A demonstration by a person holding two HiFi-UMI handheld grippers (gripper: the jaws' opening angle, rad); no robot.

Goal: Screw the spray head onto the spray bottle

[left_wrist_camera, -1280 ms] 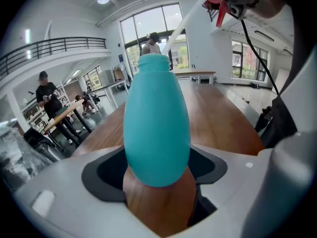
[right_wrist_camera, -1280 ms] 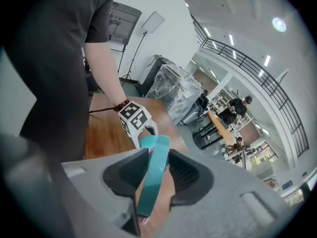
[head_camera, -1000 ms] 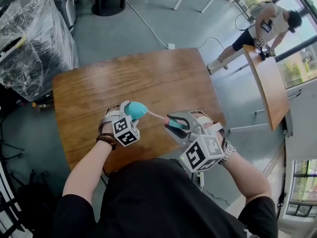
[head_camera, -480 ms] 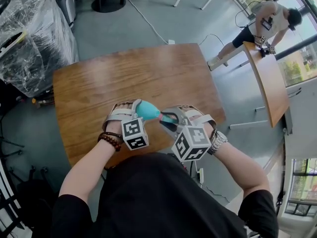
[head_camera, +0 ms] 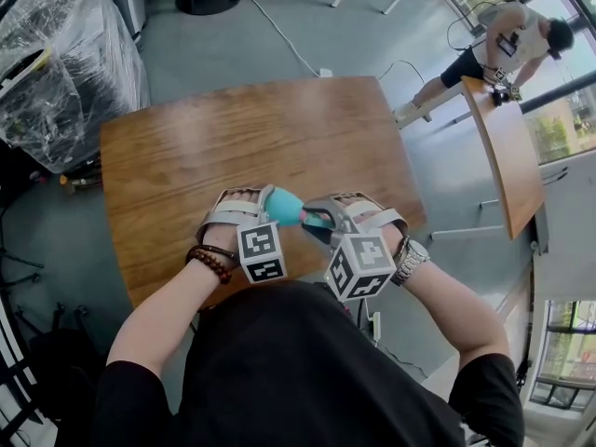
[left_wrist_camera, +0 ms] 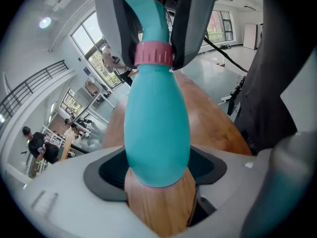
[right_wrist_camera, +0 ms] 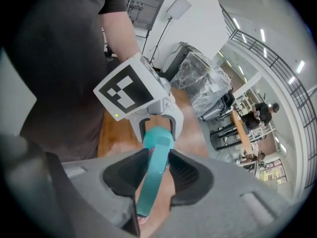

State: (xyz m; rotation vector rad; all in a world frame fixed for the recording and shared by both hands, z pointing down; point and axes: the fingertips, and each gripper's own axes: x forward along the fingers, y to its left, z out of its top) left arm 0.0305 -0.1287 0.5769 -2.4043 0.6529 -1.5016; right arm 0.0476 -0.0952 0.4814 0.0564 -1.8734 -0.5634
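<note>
A teal spray bottle (head_camera: 282, 207) is held sideways over the wooden table (head_camera: 233, 147), with my left gripper (head_camera: 268, 209) shut on its rounded body (left_wrist_camera: 156, 128). The pink collar (left_wrist_camera: 153, 53) sits at the bottle's neck, and the teal spray head (left_wrist_camera: 146, 14) is joined to it. My right gripper (head_camera: 318, 220) is shut on the spray head (right_wrist_camera: 154, 175), its pads pressing both flat sides. In the right gripper view the left gripper's marker cube (right_wrist_camera: 131, 90) shows just beyond the bottle (right_wrist_camera: 158, 133). Both grippers hover close to my body near the table's front edge.
A second wooden table (head_camera: 503, 147) stands at the right with a person (head_camera: 507, 45) leaning on it. Plastic-wrapped equipment (head_camera: 65, 63) fills the upper left. A white cable (head_camera: 289, 49) runs across the grey floor behind the table.
The two grippers have come together. A second ago the spray head stood apart from the bottle with its thin tube showing between them; now the head meets the bottle's neck.
</note>
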